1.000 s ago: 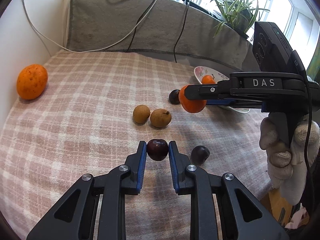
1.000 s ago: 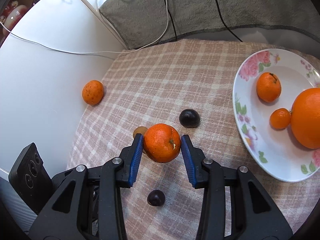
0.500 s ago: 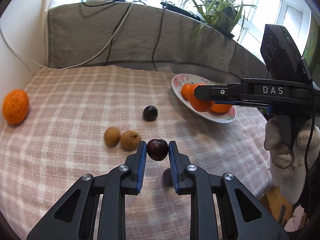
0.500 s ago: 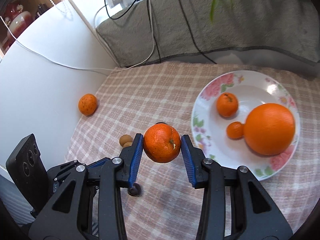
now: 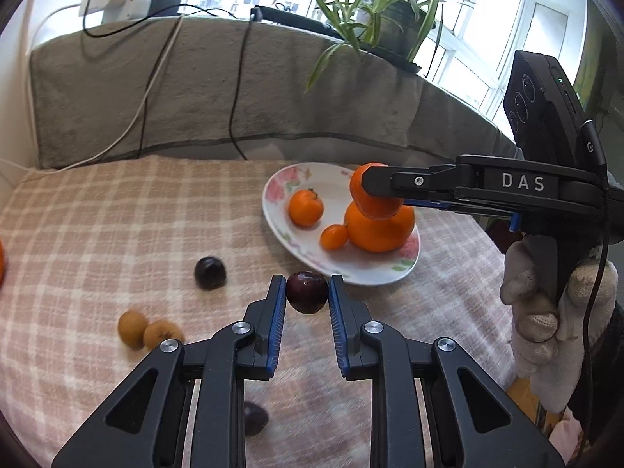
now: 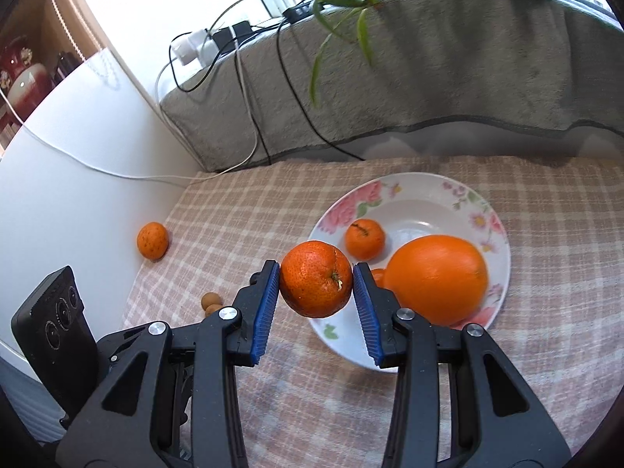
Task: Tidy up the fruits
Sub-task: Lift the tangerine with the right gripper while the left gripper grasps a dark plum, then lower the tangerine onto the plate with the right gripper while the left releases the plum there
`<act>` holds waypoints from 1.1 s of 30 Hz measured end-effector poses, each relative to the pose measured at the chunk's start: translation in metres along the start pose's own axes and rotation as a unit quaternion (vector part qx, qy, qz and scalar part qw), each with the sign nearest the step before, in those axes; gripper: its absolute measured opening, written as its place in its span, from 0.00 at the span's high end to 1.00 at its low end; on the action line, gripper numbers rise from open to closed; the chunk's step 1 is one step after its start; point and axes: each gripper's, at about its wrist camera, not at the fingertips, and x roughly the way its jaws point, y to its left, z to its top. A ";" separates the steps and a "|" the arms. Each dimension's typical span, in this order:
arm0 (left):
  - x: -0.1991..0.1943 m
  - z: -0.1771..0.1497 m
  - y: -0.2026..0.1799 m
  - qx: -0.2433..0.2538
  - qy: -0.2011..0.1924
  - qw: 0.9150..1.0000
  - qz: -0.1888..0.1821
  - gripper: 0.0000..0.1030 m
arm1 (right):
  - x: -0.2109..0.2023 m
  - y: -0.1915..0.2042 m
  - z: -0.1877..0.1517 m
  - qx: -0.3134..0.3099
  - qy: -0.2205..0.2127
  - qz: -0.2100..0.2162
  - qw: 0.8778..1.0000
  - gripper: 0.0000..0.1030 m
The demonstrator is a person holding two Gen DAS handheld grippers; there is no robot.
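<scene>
The left gripper [image 5: 307,292] is gripping a dark plum [image 5: 307,291] near the plate [image 5: 280,195]; the right gripper [image 6: 316,284] is clamping an orange [image 6: 316,284] above the plate's near-left rim.

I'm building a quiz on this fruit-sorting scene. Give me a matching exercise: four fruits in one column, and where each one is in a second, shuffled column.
Fruits:
1. dark plum
2. speckled mandarin
3. big orange
4. two brown longans

Places:
A. lying on the floral plate
B. lying on the checked cloth
C. held in the left tongs
D. held in the right tongs

Pairs: 1-C, 2-D, 3-A, 4-B
</scene>
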 end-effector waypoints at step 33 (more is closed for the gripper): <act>0.058 0.023 -0.023 0.030 0.029 0.999 0.002 0.80 | 0.034 -0.035 0.031 -0.026 0.004 -0.053 0.998 0.60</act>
